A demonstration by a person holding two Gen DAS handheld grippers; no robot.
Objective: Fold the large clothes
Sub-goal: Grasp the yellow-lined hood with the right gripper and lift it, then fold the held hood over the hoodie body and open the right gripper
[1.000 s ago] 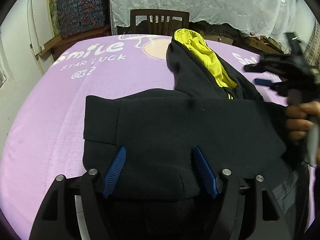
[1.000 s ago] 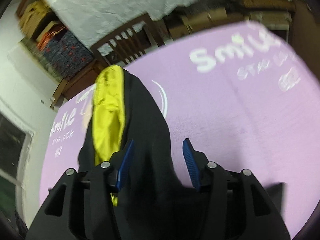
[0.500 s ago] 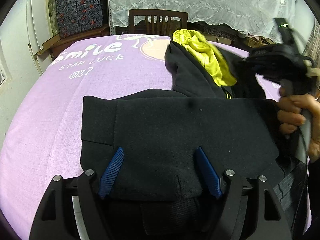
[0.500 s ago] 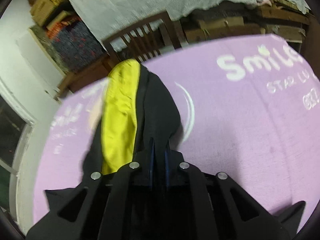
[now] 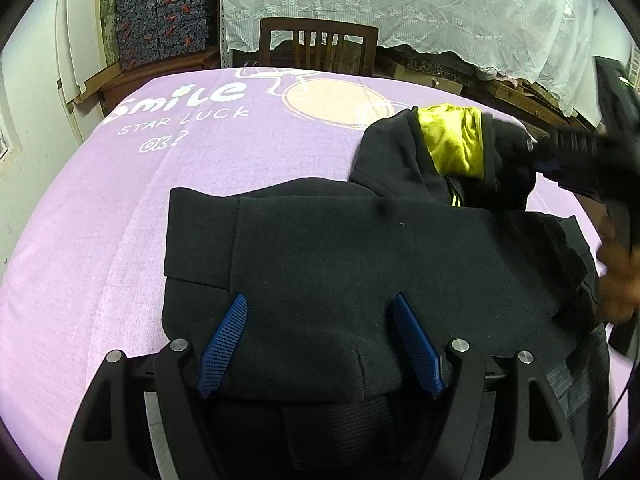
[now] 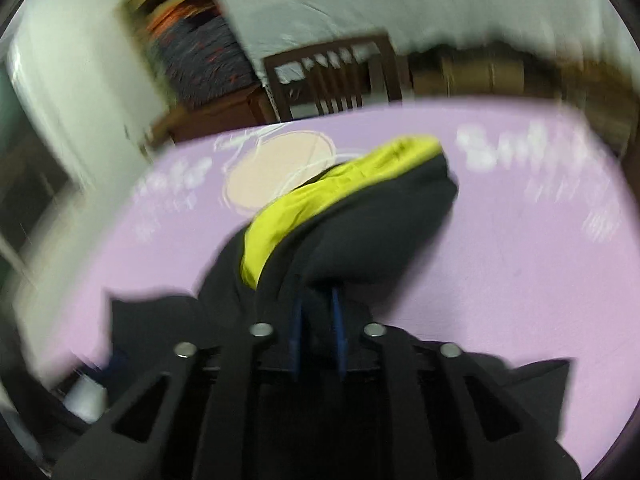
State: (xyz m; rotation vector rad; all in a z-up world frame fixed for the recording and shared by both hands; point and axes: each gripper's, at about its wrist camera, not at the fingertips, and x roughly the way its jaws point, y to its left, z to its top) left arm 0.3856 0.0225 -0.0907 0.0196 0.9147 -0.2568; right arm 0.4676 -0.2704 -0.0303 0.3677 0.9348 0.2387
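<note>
Lying between spread left fingers: folded black hoodie.

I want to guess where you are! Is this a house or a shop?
Probably a room in a house: a wooden chair stands behind a table with a purple cloth, with a lace curtain behind, and a black hoodie being folded.

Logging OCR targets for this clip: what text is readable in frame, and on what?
"Smile": white print on the purple table cover.
"STAR LUCK": smaller white print just below it.
"@?" or similar: third line, partly unclear.
Second white print at the cover's right: too blurred to read.
Black hoodie: no readable text.
</note>
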